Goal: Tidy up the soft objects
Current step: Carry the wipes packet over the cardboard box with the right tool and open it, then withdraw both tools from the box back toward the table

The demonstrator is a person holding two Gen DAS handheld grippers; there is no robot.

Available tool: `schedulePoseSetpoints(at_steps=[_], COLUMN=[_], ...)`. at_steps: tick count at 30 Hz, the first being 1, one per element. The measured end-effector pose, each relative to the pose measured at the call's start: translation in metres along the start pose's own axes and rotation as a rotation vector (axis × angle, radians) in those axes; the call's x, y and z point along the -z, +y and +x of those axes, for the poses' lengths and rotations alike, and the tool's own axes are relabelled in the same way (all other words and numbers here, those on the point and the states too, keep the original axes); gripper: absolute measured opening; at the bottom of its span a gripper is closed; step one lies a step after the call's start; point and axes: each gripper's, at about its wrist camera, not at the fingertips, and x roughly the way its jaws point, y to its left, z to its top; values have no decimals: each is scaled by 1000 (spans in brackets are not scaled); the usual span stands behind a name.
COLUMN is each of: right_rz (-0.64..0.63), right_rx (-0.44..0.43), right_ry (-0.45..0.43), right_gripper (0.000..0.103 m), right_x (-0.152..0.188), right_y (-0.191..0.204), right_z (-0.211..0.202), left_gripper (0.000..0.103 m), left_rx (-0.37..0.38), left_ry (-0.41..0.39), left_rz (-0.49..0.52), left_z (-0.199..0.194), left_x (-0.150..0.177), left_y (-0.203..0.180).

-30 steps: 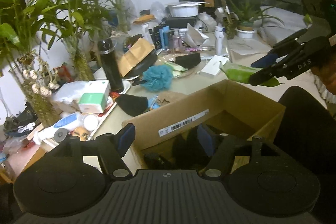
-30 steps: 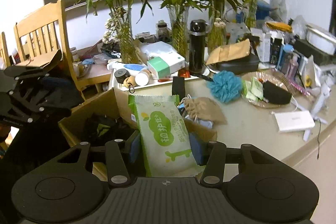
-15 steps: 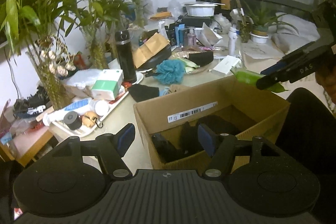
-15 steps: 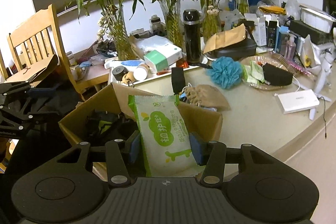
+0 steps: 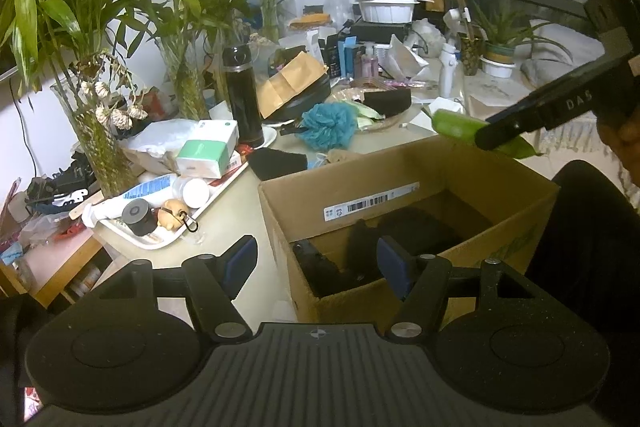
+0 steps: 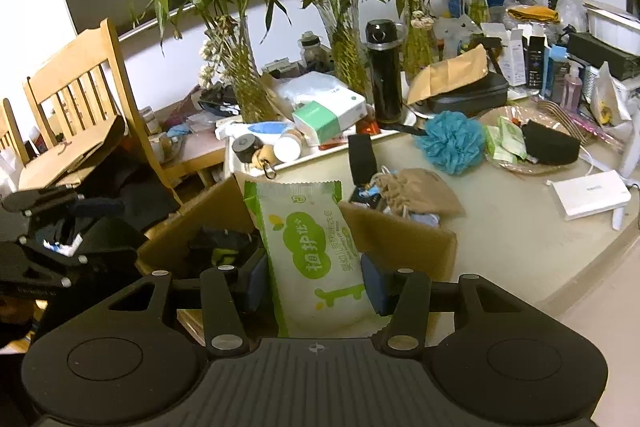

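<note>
The right tongs are clamped on a green-and-white wet-wipes pack, held over the cardboard box just ahead. Best lowered well inside before letting go. The left tongs stand apart, empty, at the box's near corner. Pack lettering is Chinese; the box bears a barcode label.

1. The green-and-white wipes pack stands upright over the open cardboard box, pinched at its lower part; a crimped seal runs along its top edge.
2. The box sits at the table edge, a barcode label on its inner wall, with dark soft items heaped inside (too dim to tell apart).
3. A blue mesh bath pouf and a tan drawstring pouch lie on the table beyond the box.
</note>
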Motion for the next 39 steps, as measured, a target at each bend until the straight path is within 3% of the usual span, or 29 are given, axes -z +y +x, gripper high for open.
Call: schedulePoseSetpoints(at_steps=[4, 8, 14, 39], right_rz=[6, -7, -49, 0], right_rx=[-6, 3, 19, 93], right_ry=[-16, 2, 26, 13], right_gripper=[54, 83, 103, 103], right_x=[-5, -4, 2, 23], right_y=[5, 8, 13, -12], right_z=[4, 12, 11, -12], left_gripper=[66, 66, 66, 66], left_rx=[-3, -5, -9, 25], left_ry=[1, 2, 6, 7], left_rz=[-2, -8, -32, -75], left_z=[0, -1, -2, 4], left_x=[0, 1, 2, -11], left_y=[0, 2, 6, 6])
